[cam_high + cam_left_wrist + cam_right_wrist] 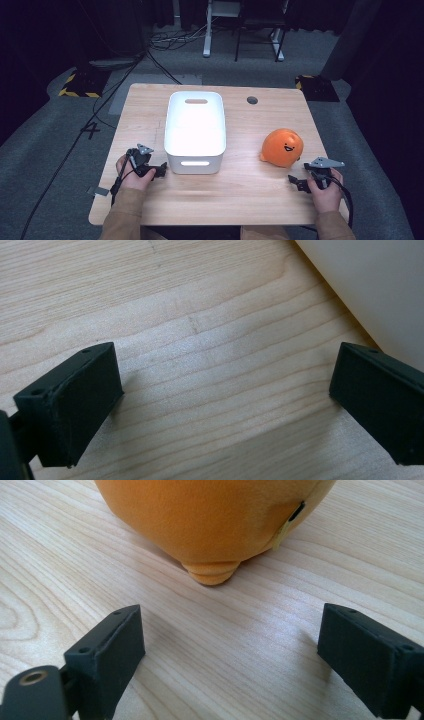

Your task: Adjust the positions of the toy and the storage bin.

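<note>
While the person's two forearms come in from the near edge, the wooden table [235,195] carries one white bin [195,131] and one orange plush toy [281,147], and two grippers rest low on it, one in each hand.

At the left, the left hand [131,175] wraps its gripper from behind, with the sleeve running back off the near edge. The left gripper [161,170] lies low over the wood and points right, toward the near left corner of the bin, its tips just beside the bin's wall; I cannot tell whether they touch it. In the left gripper view its jaws stand spread wide with bare wood between them, and the bin's white wall [380,290] curves past the upper right corner.

At the middle, the single bin stands upright, its open top up, with one handle slot in the far wall and one in the near wall.

Further right, the one toy sits on the wood, well apart from the bin, its smiling face turned to the near side.

At the far right, the right hand [325,187] holds its gripper near the table's near right corner. The right gripper [296,183] points left and away, toward the toy, and lies near it but apart. In the right gripper view its jaws are spread wide over bare wood, and the toy [210,515] sits just ahead of them, untouched.
</note>
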A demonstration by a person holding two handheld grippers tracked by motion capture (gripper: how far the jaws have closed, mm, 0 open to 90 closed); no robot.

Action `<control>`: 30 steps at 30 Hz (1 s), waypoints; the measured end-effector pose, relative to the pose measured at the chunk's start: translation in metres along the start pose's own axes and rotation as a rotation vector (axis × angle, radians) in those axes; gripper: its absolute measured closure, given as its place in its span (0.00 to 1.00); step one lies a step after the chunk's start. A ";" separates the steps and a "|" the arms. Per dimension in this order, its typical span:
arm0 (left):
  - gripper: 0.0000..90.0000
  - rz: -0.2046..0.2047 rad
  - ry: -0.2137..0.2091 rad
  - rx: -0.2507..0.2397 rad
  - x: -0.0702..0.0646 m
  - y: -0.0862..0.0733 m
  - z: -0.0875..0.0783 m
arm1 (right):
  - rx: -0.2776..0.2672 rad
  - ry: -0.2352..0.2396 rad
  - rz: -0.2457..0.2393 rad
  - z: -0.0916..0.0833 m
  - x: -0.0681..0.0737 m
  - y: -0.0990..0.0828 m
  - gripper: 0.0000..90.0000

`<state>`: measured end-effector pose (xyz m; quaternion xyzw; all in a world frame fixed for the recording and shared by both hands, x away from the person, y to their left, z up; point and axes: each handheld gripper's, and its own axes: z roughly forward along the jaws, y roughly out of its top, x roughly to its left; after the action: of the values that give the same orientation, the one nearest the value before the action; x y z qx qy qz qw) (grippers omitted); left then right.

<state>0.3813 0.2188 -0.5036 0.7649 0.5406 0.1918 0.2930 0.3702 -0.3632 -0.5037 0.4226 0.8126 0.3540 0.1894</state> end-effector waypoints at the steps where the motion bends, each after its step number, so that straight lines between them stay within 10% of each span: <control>1: 0.01 -0.002 -0.002 -0.002 0.000 0.000 0.000 | 0.000 0.000 0.000 0.000 0.000 0.000 0.13; 7: 0.22 -0.001 -0.021 0.003 0.005 -0.001 -0.010 | 0.000 0.000 0.000 0.000 0.000 0.000 0.13; 13: 0.23 -0.032 -0.122 0.020 0.014 -0.006 -0.025 | 0.000 0.000 0.000 0.000 0.000 0.000 0.13; 30: 0.24 0.025 -0.141 -0.070 0.008 0.010 -0.073 | 0.001 0.004 -0.001 0.000 0.000 0.000 0.13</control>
<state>0.3466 0.2412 -0.4423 0.7725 0.5020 0.1601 0.3545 0.3707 -0.3631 -0.5037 0.4217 0.8133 0.3542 0.1878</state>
